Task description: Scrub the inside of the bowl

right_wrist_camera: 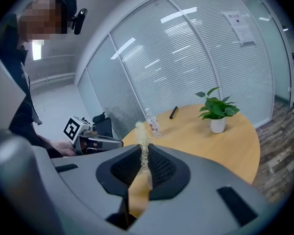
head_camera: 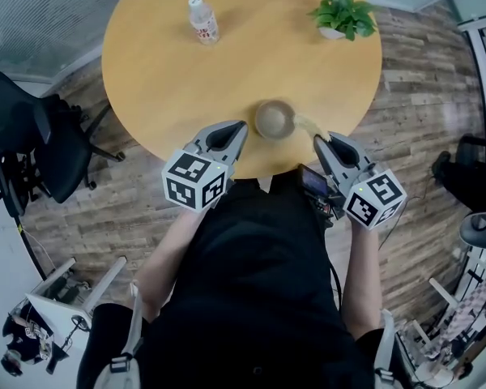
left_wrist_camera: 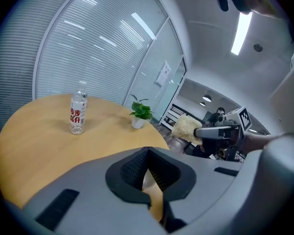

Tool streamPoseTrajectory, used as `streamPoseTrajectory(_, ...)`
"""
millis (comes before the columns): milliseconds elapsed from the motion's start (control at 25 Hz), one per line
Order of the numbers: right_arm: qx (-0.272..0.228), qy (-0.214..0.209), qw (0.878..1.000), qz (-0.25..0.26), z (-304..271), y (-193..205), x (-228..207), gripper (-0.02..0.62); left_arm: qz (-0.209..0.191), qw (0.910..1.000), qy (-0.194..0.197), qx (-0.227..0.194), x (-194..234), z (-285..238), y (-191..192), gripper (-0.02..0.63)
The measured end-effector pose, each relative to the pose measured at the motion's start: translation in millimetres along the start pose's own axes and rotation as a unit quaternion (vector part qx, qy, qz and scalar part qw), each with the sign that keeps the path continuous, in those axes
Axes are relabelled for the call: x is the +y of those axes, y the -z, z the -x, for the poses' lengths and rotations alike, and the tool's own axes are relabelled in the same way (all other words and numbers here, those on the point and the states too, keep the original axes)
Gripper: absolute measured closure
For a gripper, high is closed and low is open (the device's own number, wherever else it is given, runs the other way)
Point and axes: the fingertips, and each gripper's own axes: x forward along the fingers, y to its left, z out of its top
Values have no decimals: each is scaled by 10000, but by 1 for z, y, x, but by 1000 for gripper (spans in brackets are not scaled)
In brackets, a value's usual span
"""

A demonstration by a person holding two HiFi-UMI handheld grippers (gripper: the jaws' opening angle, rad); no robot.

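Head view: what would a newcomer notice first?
The grey left gripper and right gripper, each with a marker cube, flank a small tan round bowl at the near edge of the round wooden table. The right gripper clamps a pale yellow fibrous scrubbing pad; a green potted plant stands at the far right.

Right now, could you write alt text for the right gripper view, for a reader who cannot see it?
The right gripper has its fingers shut on a pale yellow fibrous scrubbing pad, seen edge-on. Beyond, a round wooden table carries a clear plastic bottle and a green potted plant.
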Motion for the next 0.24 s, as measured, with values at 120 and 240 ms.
streamPoseTrajectory(120,-12,53,10000,-34,3,0,-1,551,-36,10000,60,0,-3,0,-2,594)
streamPoseTrajectory(240,13,95,9999,-47,5,0,-3,551,-69,9999,94,11,-6,-3,-4,594)
